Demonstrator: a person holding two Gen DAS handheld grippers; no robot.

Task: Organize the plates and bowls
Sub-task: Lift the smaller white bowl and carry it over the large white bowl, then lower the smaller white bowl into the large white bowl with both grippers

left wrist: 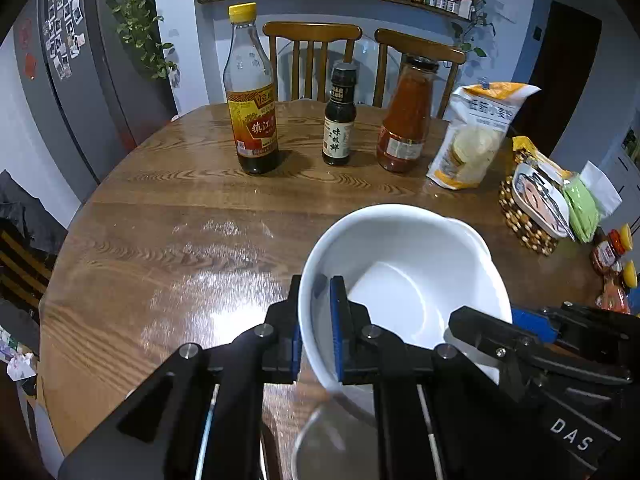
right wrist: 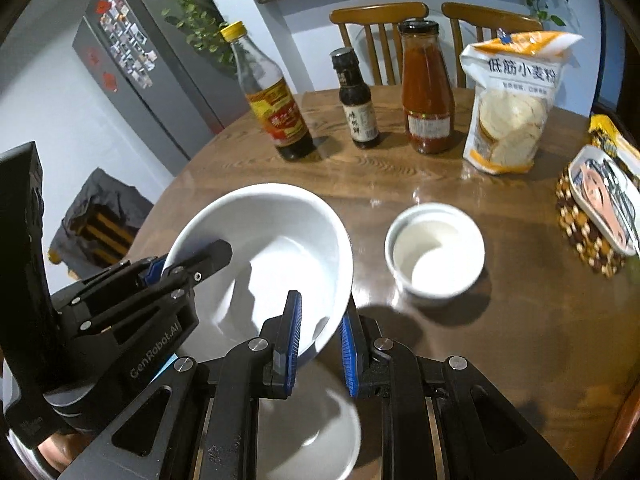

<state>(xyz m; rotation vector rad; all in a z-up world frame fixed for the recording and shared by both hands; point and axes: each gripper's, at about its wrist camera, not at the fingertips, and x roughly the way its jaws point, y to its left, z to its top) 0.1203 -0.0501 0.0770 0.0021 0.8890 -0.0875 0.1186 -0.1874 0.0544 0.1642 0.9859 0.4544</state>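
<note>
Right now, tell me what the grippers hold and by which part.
Both hold the large white bowl by its rim: left gripper on one side, right gripper on the opposite side.

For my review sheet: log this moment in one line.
left gripper shut on large white bowl | right gripper shut on opposite rim | small bowl on table

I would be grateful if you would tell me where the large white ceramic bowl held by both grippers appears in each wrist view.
Left wrist view: the large white ceramic bowl sits lower centre-right, its left rim clamped by the left gripper.
Right wrist view: the bowl sits left of centre, its right rim clamped by the right gripper.
Shared landmark: the yellow-capped dark vinegar bottle, on the wooden table beyond the bowl.
</note>
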